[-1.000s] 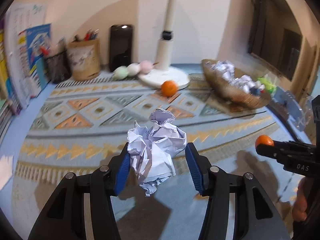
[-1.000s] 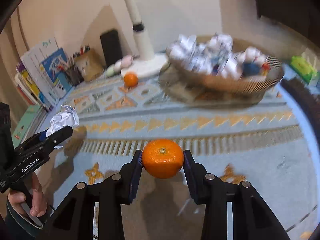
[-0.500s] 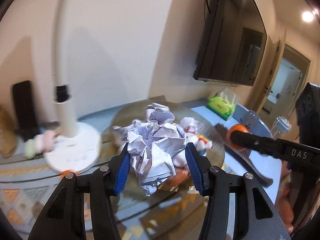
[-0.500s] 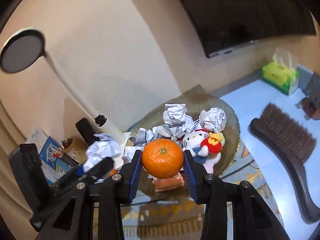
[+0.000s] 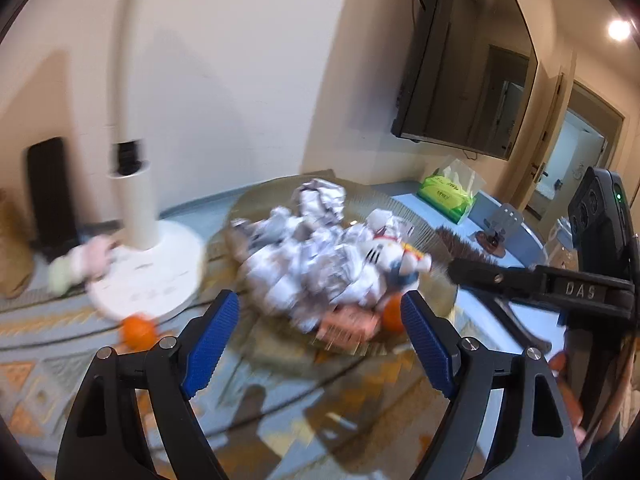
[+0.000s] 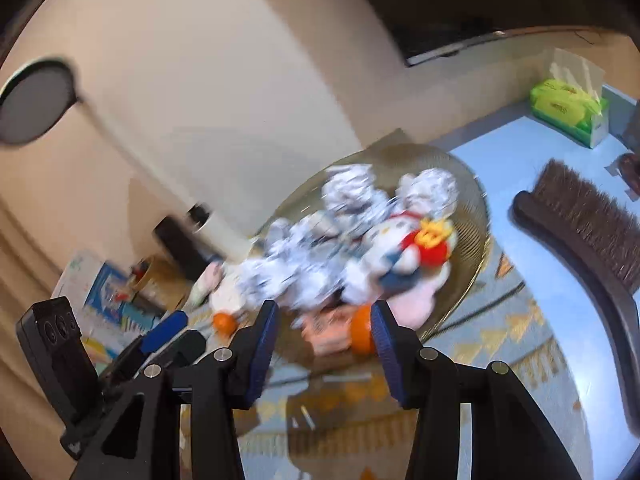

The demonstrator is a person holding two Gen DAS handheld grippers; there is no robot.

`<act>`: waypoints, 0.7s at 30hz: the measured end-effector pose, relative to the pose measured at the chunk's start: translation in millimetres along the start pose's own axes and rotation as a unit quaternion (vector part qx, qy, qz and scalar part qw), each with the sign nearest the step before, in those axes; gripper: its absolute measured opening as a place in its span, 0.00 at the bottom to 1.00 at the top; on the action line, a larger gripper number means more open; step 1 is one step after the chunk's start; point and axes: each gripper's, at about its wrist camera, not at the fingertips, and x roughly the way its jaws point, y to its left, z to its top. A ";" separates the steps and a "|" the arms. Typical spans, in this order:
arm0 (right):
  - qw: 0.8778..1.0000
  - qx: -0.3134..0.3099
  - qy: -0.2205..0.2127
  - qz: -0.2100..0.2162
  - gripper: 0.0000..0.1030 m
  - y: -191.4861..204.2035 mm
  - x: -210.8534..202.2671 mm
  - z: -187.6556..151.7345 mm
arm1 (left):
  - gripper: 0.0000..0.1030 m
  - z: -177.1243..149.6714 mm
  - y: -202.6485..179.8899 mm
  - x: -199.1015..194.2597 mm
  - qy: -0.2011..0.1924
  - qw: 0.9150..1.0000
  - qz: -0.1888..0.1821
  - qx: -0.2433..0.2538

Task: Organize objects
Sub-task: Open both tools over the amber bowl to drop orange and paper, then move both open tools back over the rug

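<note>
Wicker basket (image 6: 478, 216), heaped with crumpled paper (image 5: 312, 256) and a plush toy (image 6: 416, 252), holds an orange (image 6: 362, 334) at its near edge. Both the left gripper (image 5: 320, 336) and right gripper (image 6: 324, 344) hang spread wide and empty just in front of it. Best to draw both back level, so neither finger nudges the pile. Another orange (image 5: 138, 330) lies apart on the mat (image 5: 48, 380) by the lamp base (image 5: 148, 272).

Crumpled paper balls (image 5: 304, 256) w/ 1 orange (image 6: 362, 334) (blurred) piled in basket (image 6: 478, 216).
</note>
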 end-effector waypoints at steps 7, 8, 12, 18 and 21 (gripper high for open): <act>0.995 -0.090 0.010 0.048 0.87 69.5 -10.9 -67.5 | 0.88 -64.9 48.0 -100.8 -0.010 0.996 0.081 -0.046; 0.994 -0.098 0.016 0.046 0.88 78.7 -3.0 -79.8 | 1.00 -76.6 59.2 -114.5 -0.012 0.993 0.105 -0.059; 0.990 -0.139 0.022 0.006 0.88 97.7 30.3 -117.4 | 0.99 -114.0 98.9 -136.5 -0.015 0.977 0.188 -0.097; 0.984 -0.170 0.030 -0.040 0.88 100.0 56.4 -143.8 | 0.99 -151.5 136.6 -129.2 -0.008 0.958 0.256 -0.127; 0.983 -0.170 0.034 -0.051 0.88 97.3 61.2 -144.4 | 0.99 -155.7 138.7 -120.5 -0.003 0.953 0.276 -0.128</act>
